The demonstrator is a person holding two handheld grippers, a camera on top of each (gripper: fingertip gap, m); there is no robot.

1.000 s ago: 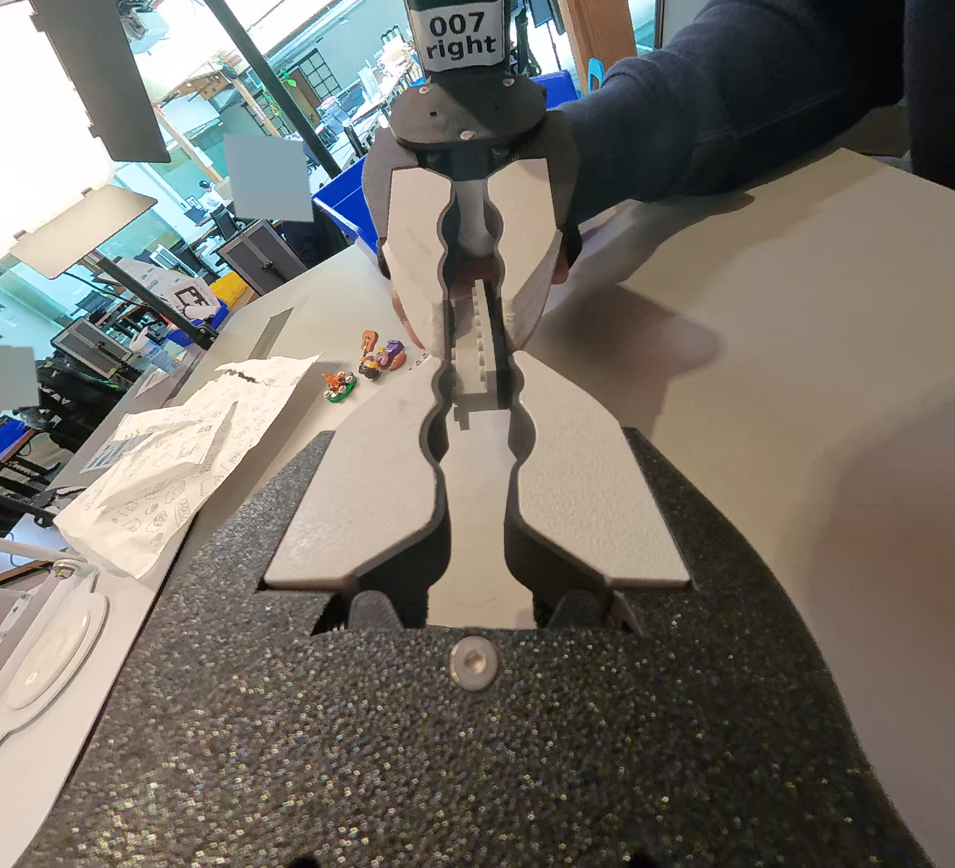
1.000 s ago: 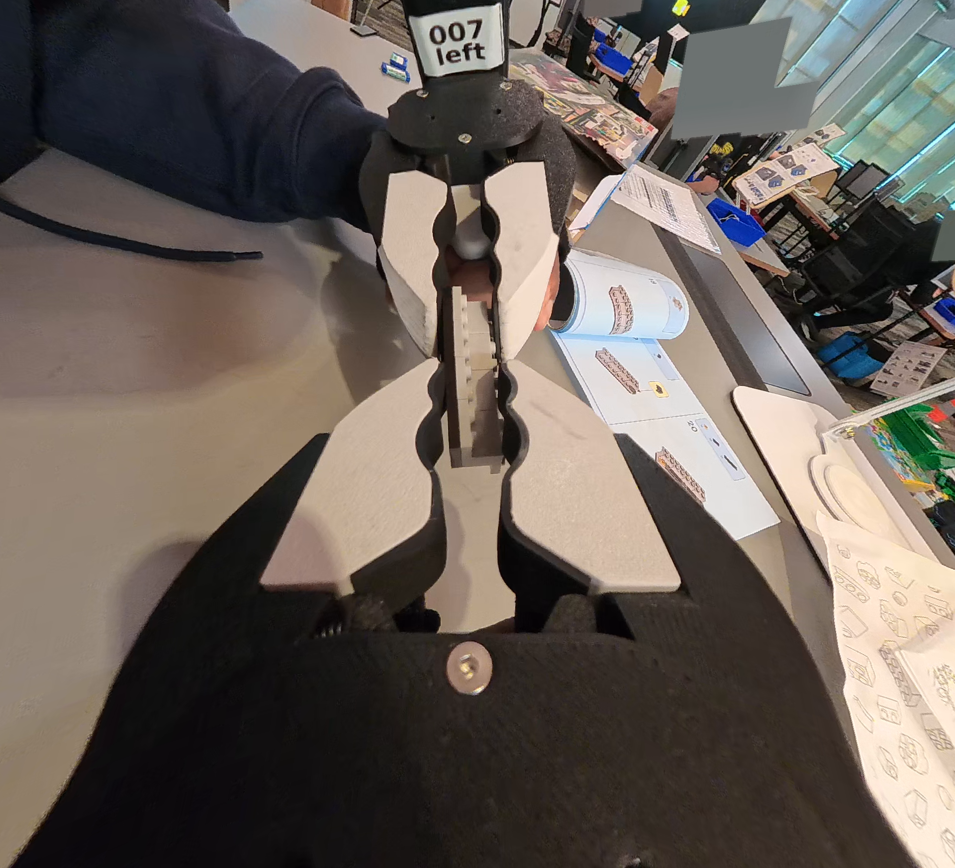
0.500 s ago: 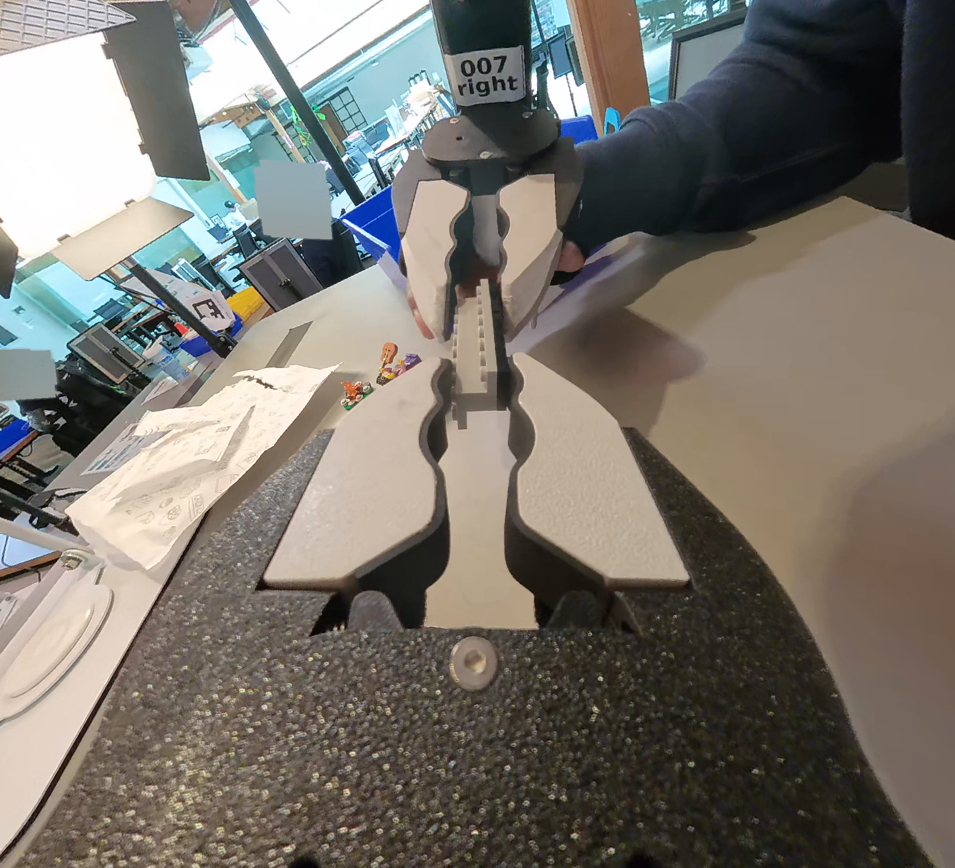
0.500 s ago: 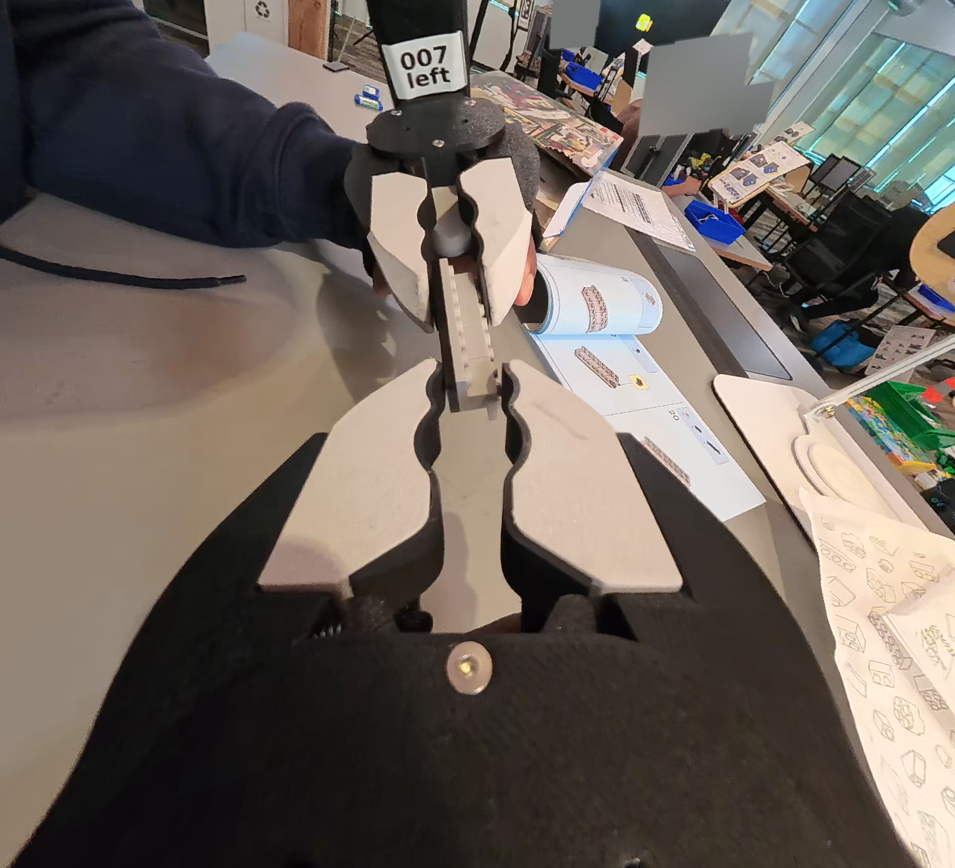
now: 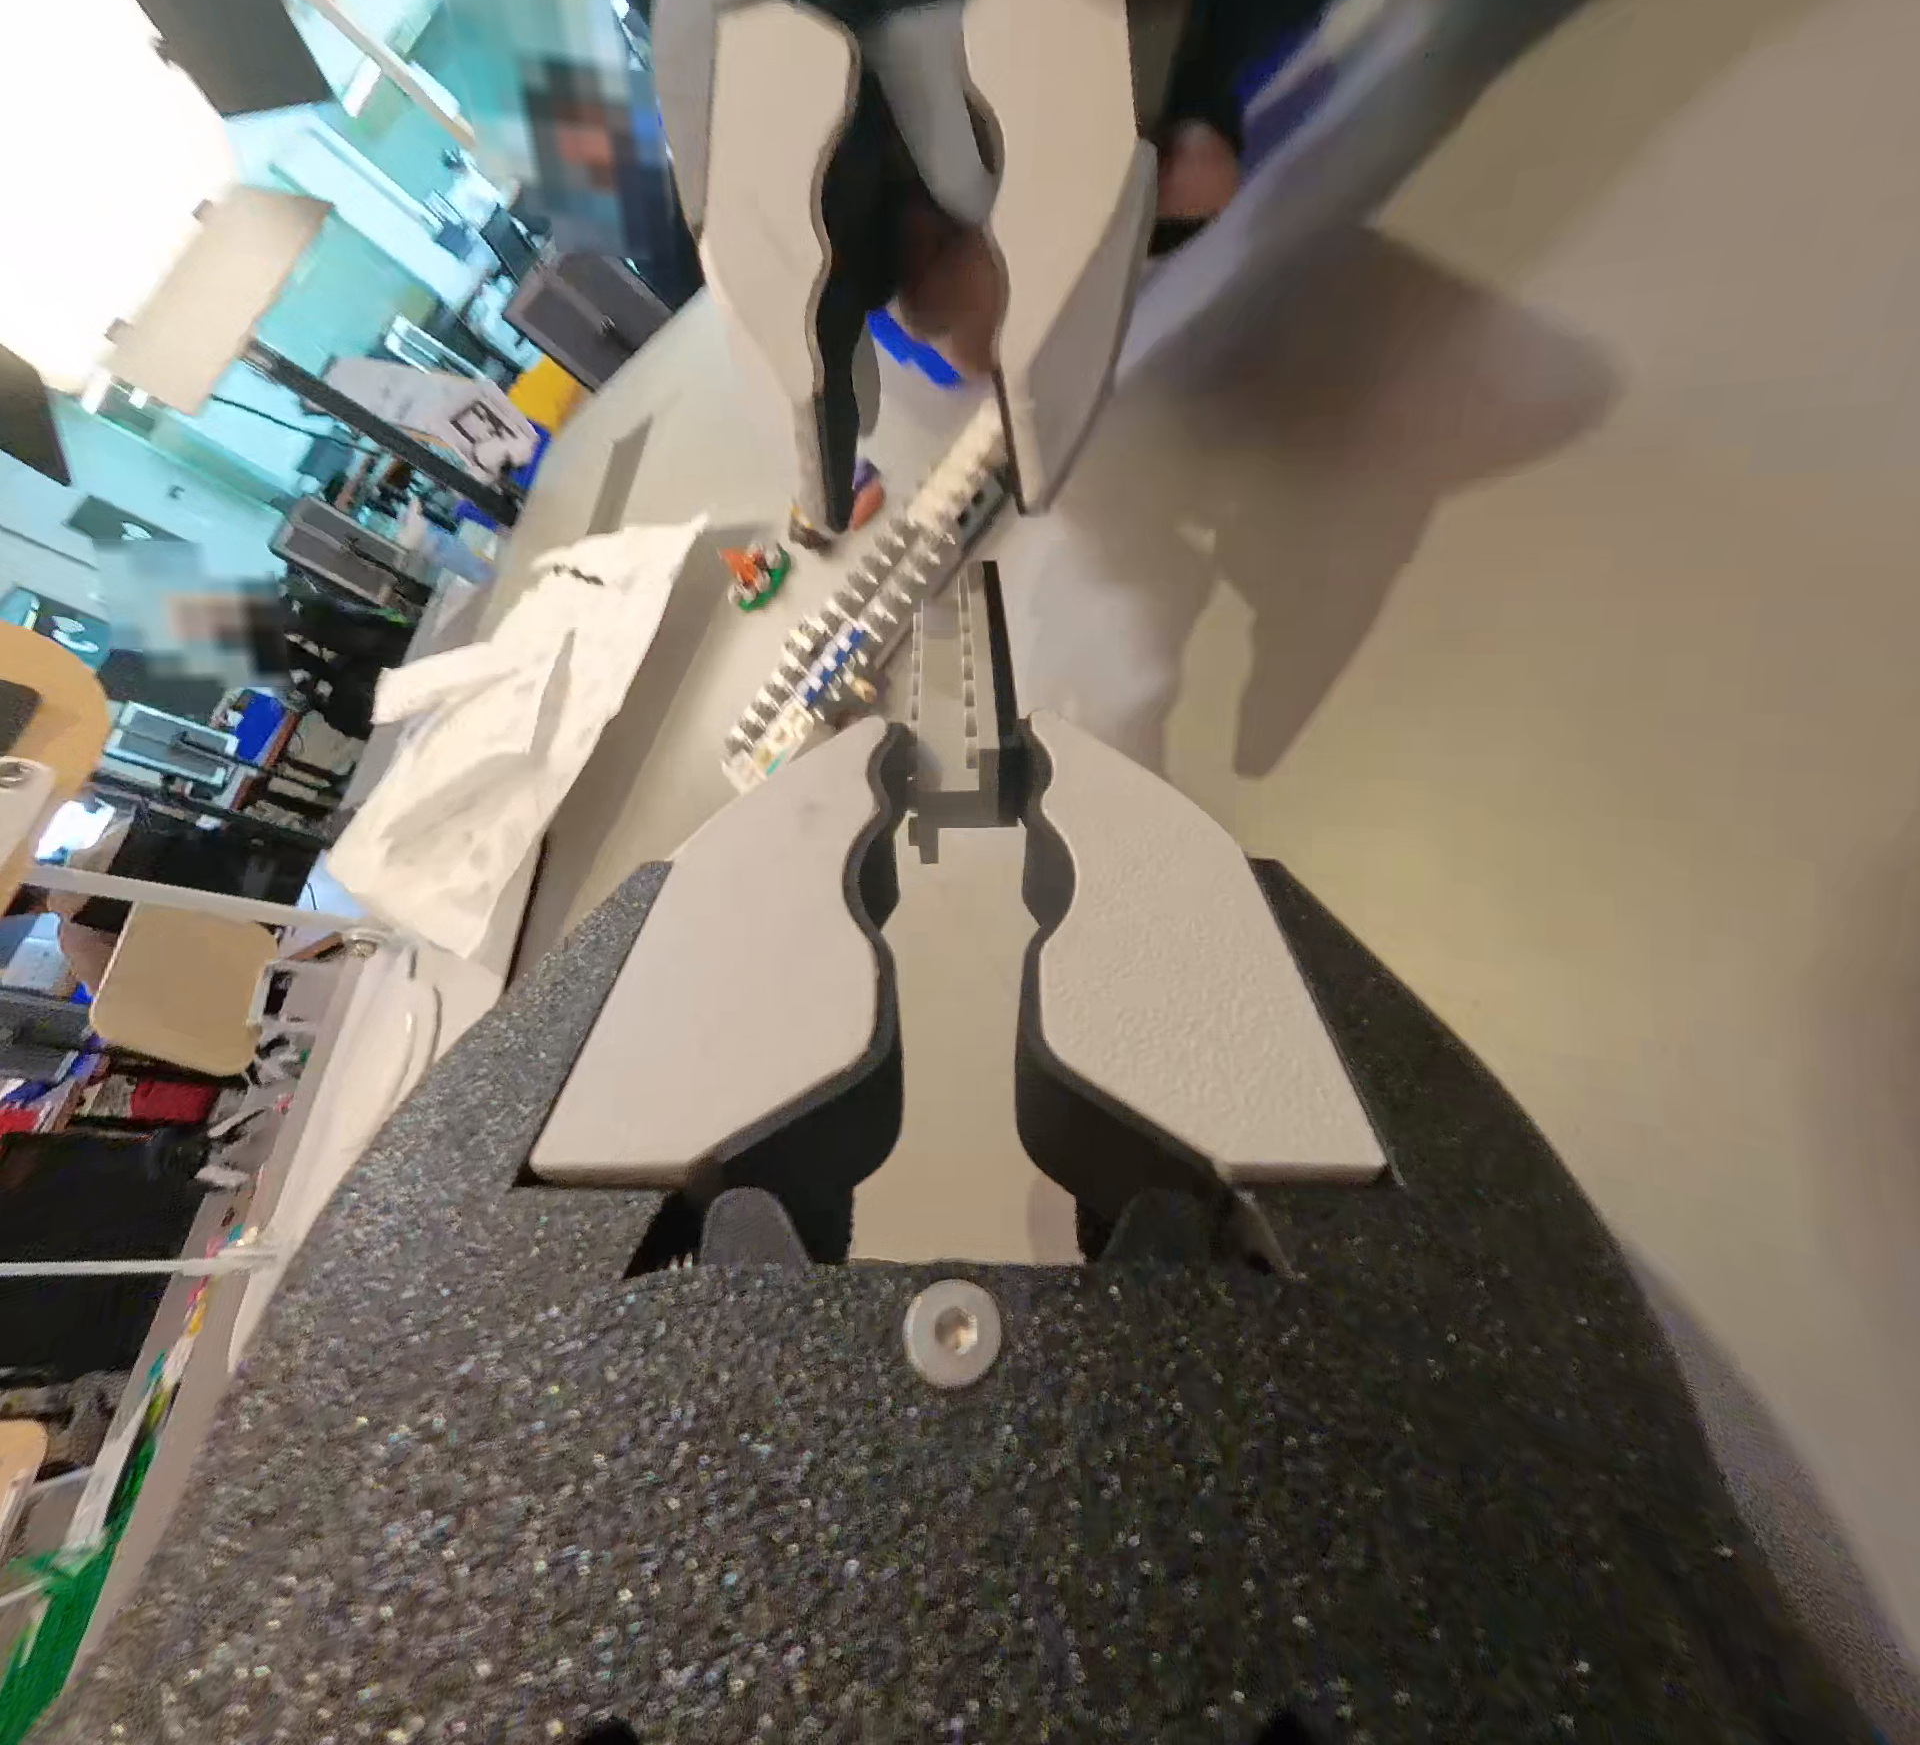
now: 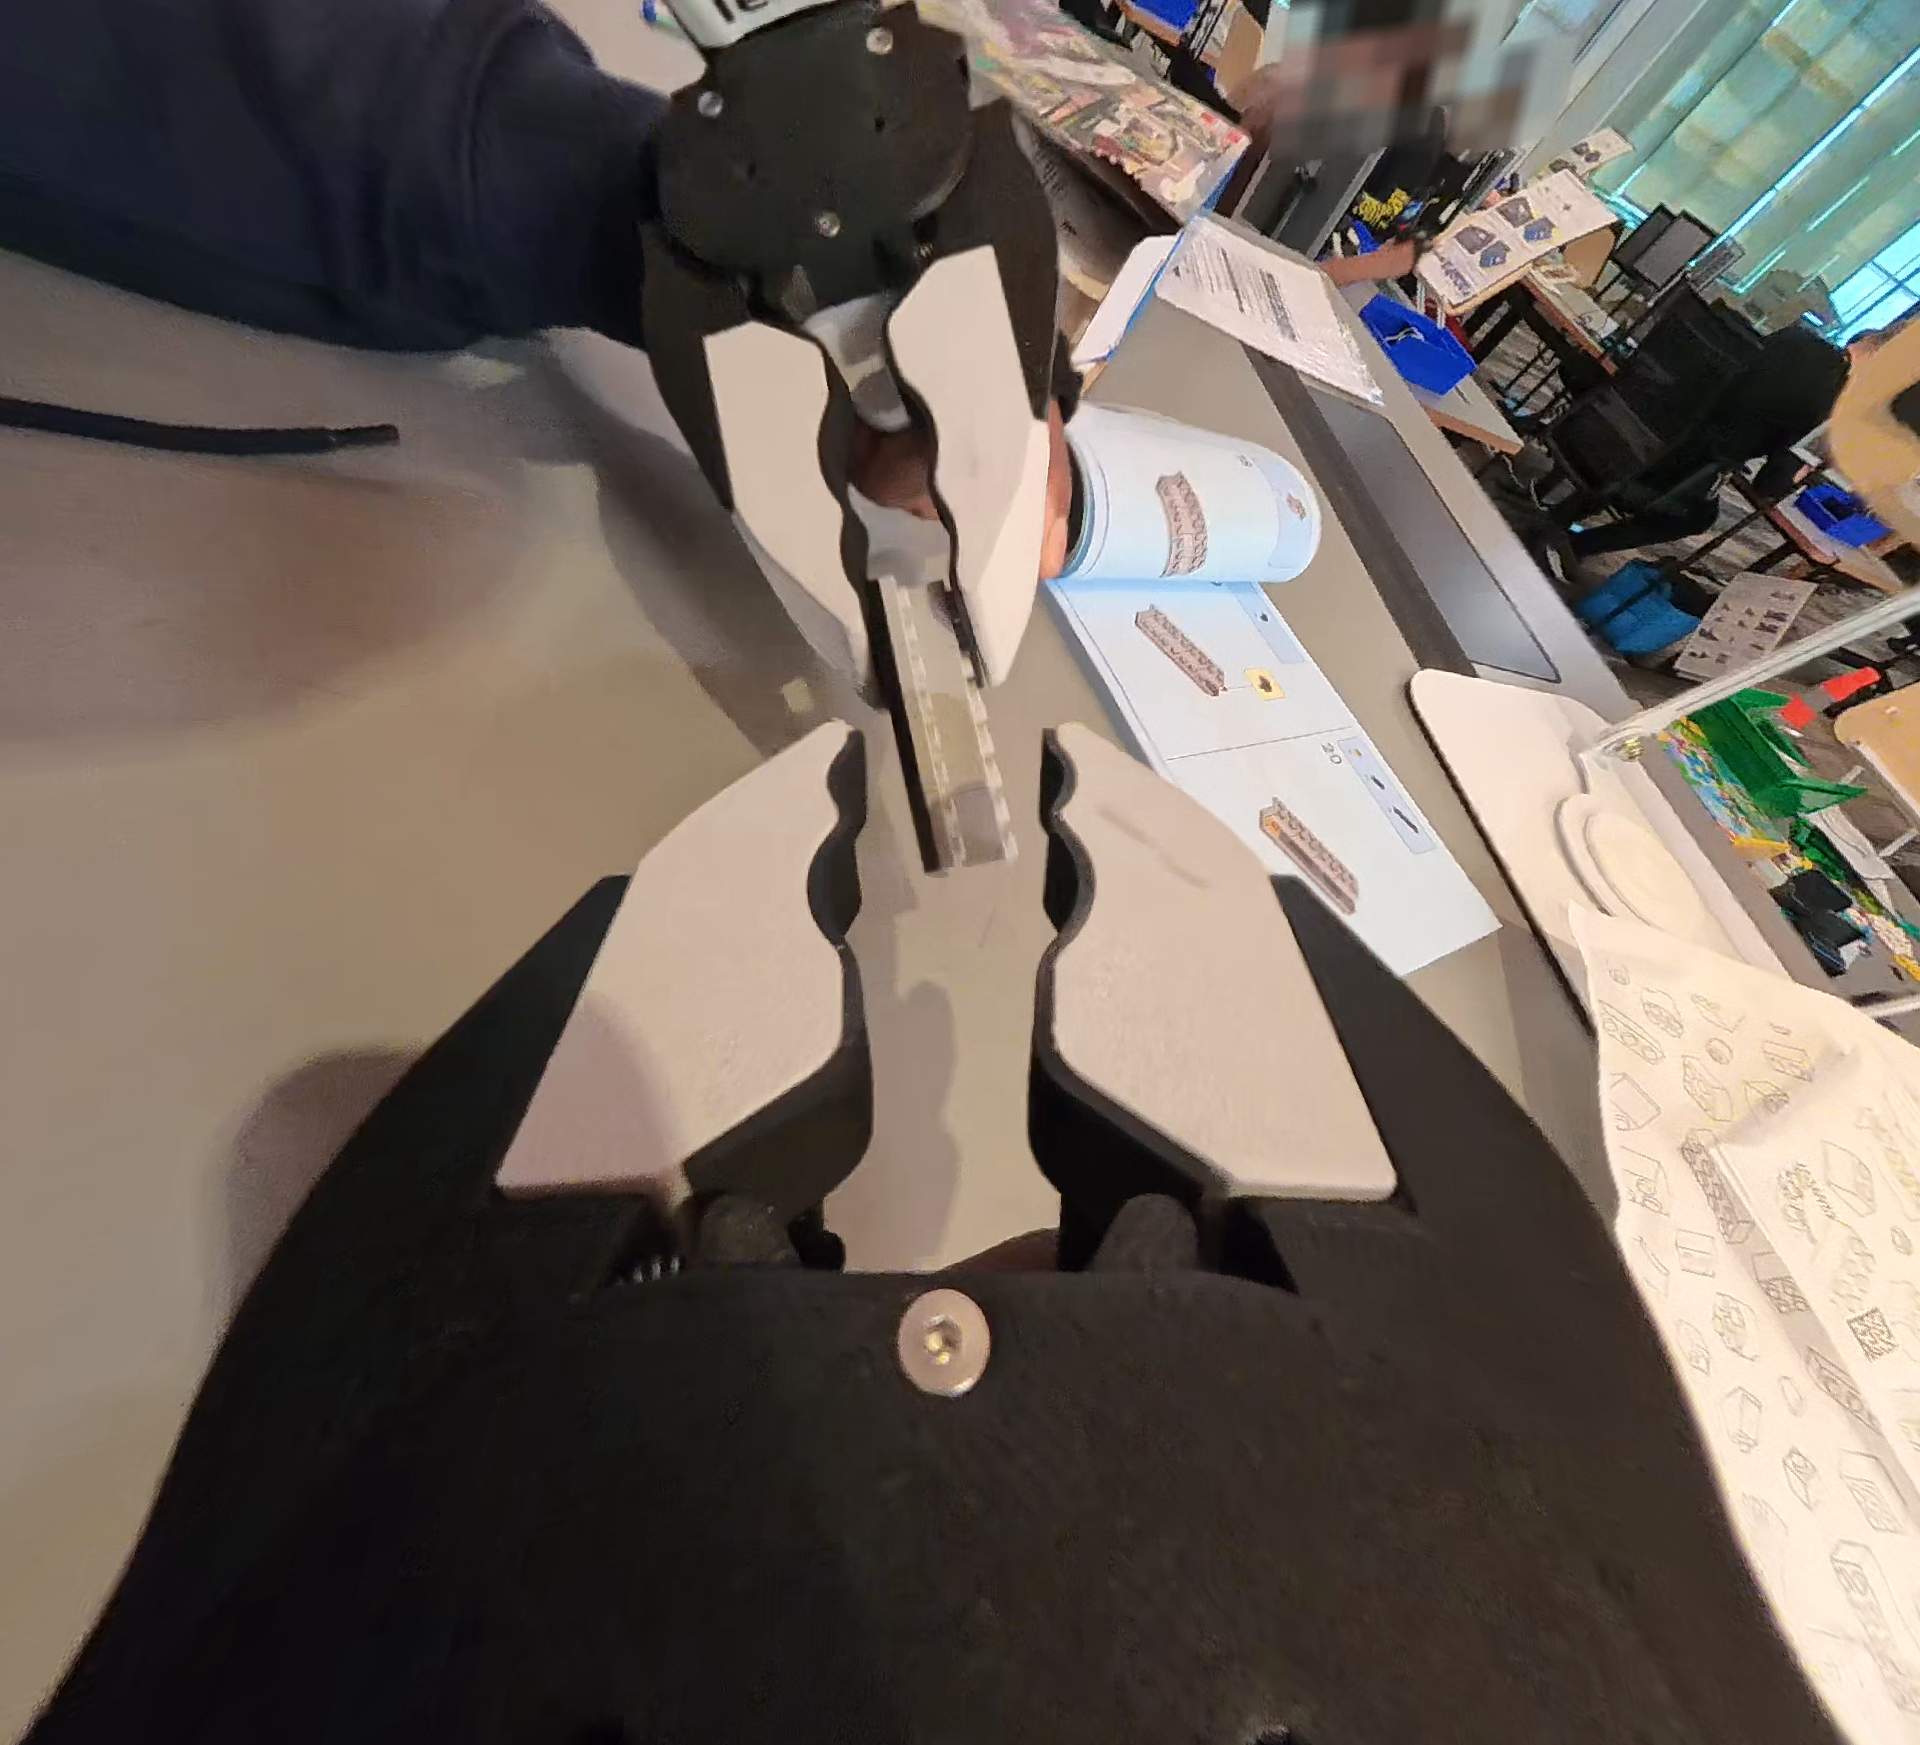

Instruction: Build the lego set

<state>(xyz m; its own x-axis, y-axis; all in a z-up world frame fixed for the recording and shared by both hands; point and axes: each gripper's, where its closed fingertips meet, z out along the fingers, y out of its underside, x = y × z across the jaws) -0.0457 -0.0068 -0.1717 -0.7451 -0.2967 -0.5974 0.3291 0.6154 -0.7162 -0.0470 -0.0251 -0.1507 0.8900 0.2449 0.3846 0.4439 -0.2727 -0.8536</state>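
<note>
We see a long grey brick strip (image 6: 951, 739) clamped at its far end between the pads of our left hand-held gripper (image 6: 925, 625), its near end reaching in between the spread fingers of our right hand-held gripper (image 6: 951, 760), which stand clear of it on both sides. In the left wrist view the same strip (image 5: 961, 708) sits pressed in that gripper (image 5: 961, 765), beside a second studded grey strip (image 5: 862, 615) slanting leftward. On the grey table (image 6: 312, 812) lie an open blue instruction booklet (image 6: 1278, 739) at right, white printed paper (image 5: 499, 739) at left, and small colourful figures (image 5: 758, 568) farther off.
</note>
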